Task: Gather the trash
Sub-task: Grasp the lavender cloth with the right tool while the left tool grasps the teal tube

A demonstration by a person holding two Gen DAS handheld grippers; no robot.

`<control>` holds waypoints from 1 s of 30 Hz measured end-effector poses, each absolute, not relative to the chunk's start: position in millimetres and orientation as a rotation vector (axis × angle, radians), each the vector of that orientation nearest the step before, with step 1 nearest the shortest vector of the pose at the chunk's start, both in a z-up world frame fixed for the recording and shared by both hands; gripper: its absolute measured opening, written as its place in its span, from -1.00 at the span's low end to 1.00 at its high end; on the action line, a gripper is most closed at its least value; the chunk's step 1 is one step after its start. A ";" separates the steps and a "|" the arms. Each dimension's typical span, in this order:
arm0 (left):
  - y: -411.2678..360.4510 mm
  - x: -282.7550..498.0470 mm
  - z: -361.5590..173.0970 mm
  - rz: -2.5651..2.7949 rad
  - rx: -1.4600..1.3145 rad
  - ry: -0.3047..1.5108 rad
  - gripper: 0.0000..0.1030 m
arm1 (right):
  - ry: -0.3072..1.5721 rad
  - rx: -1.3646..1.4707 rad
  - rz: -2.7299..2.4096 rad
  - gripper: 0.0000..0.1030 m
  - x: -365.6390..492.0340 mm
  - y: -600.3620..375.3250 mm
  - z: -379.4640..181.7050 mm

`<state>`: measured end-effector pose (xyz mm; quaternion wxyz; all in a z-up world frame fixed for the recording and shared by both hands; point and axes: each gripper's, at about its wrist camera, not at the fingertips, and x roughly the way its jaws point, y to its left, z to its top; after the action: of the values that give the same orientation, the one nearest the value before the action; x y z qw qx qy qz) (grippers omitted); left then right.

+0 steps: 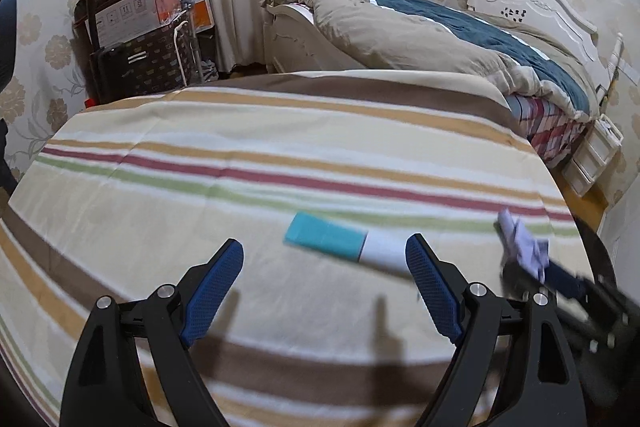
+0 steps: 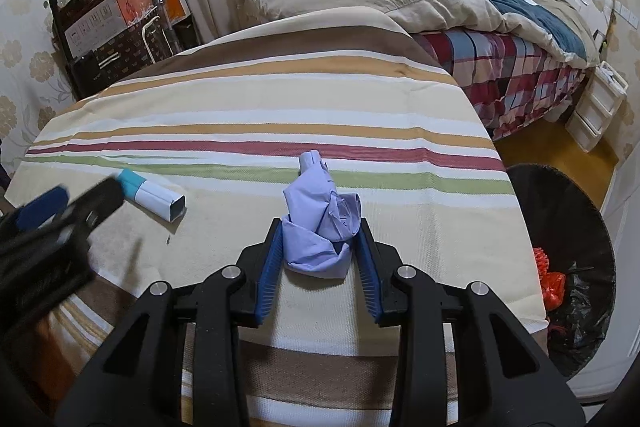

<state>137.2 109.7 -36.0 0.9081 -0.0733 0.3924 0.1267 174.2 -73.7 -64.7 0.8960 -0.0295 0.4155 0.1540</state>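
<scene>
The crumpled lilac paper [image 2: 318, 223] sits clamped between the pads of the right gripper [image 2: 318, 247], above the striped tablecloth [image 2: 240, 99]. The bin [image 2: 576, 227], lined in black, lies to the paper's right, just past the cloth's edge, so the right hand is the nearer one. Left of the paper lies a teal-and-white box [image 1: 344, 241], its long axis running leftward and away; the left gripper [image 1: 324, 263] hovers over it, fingers spread apart.

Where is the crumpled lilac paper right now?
The crumpled lilac paper sits pinched in the right hand-held gripper, centre of the right wrist view, above the striped tablecloth.
</scene>
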 end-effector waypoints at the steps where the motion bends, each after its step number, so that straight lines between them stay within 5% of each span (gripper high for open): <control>1: 109.7 141.2 -37.3 0.266 -0.149 0.815 0.61 | 0.861 -0.057 0.322 -0.32 174.3 -74.3 -64.6; 30: 120.2 151.3 -45.8 0.262 -0.193 0.885 0.61 | 0.859 -0.082 0.329 -0.31 163.4 -73.0 -64.4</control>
<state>151.3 120.2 -45.8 0.8910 -0.0931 0.4261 0.1260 163.4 -73.0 -64.4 0.8952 -0.0396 0.4145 0.1586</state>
